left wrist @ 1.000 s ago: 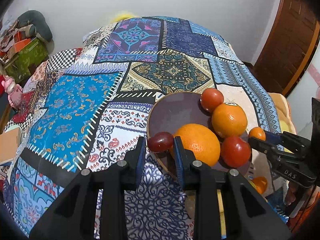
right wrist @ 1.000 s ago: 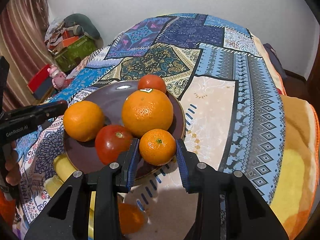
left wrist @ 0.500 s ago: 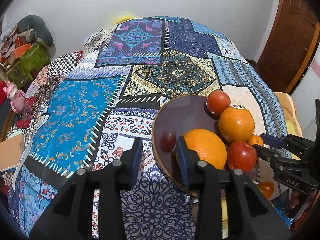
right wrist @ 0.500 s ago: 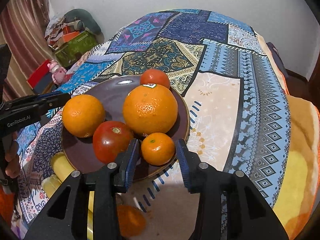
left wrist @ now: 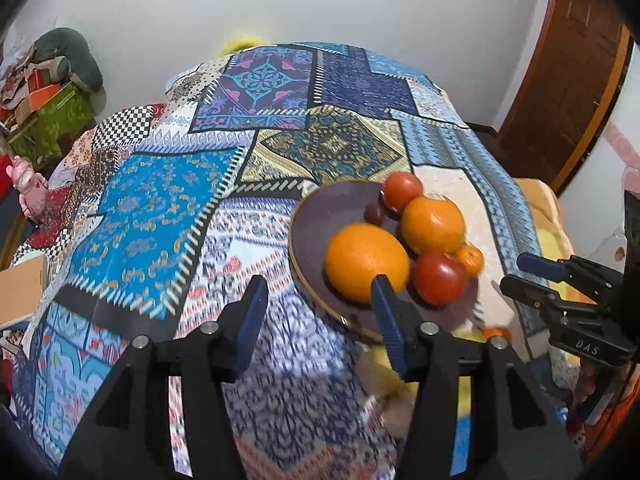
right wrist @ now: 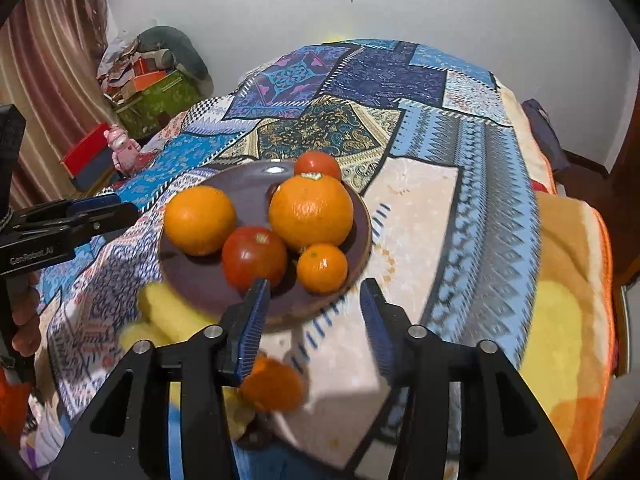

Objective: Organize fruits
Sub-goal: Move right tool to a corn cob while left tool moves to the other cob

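Purple-brown and round, the plate [right wrist: 362, 236] is sitting on the patchwork bedspread [left wrist: 160, 208] and carrying six fruits. I am looking at two large oranges on it, one orange [right wrist: 200, 220] on its left side and a bigger orange [right wrist: 311, 216] toward the back right. Between them, at the front, a red tomato [right wrist: 254, 258] is resting, and just right of it a small mandarin [right wrist: 322, 268] is lying near the rim. A second tomato [right wrist: 318, 165] is sitting at the far edge behind the bigger orange, and a small dark grape [left wrist: 375, 213] is lying beside it on the bare part of the plate.

I am holding my left gripper [left wrist: 318, 316] with its fingers spread wide and nothing between them, over the cloth at the plate's near-left rim. My right gripper [right wrist: 310, 320] is also gaping wide and holding nothing, with its tips just short of the plate's front edge, near the mandarin but not touching it.

Off the plate, yellow bananas [right wrist: 168, 312] are lying on the cloth against its near edge, blurred, and another mandarin [right wrist: 272, 386] is sitting below them, partly behind my right gripper's left finger.
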